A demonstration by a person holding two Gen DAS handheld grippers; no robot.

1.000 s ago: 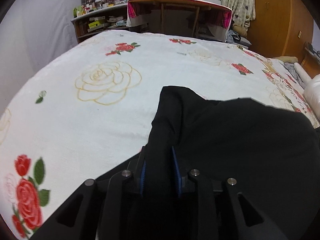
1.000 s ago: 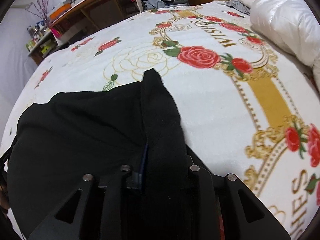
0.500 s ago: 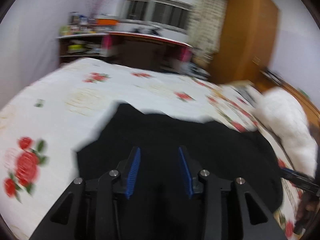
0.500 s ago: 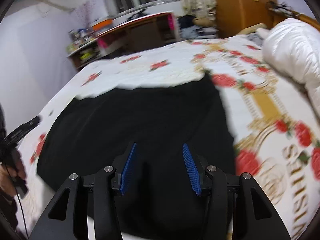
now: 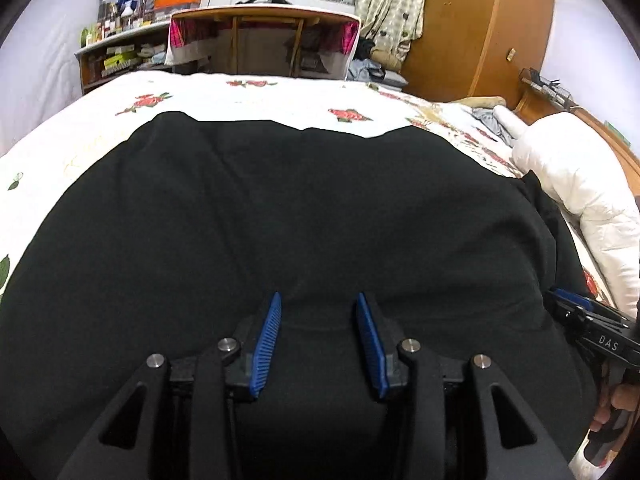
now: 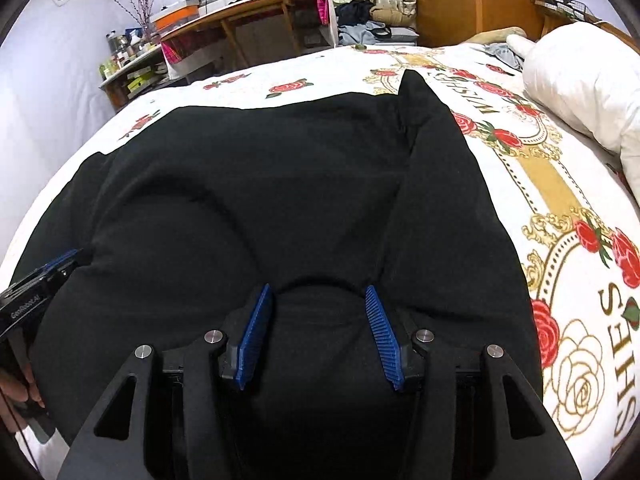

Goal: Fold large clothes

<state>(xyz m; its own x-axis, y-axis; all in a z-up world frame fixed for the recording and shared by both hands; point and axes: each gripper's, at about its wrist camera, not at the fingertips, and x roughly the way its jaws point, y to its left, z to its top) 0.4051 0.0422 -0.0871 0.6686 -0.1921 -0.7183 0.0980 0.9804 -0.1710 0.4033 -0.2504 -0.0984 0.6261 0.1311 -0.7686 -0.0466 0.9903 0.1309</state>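
The black garment (image 5: 304, 216) lies spread on the bed (image 6: 552, 184) ahead of both hand-held grippers, left (image 5: 318, 340) and right (image 6: 318, 336), which gape empty; folding seems barely begun.

Open bedspread (image 6: 552, 184) lies beyond and right of the black garment (image 6: 256, 200); a white duvet (image 6: 584, 80) blocks the far right, a desk (image 5: 264, 36) the foot.

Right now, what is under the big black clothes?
The black garment lies spread on the rose-printed bedspread, which shows all around it. Whatever is directly beneath the cloth is covered, so anything else there cannot be seen.
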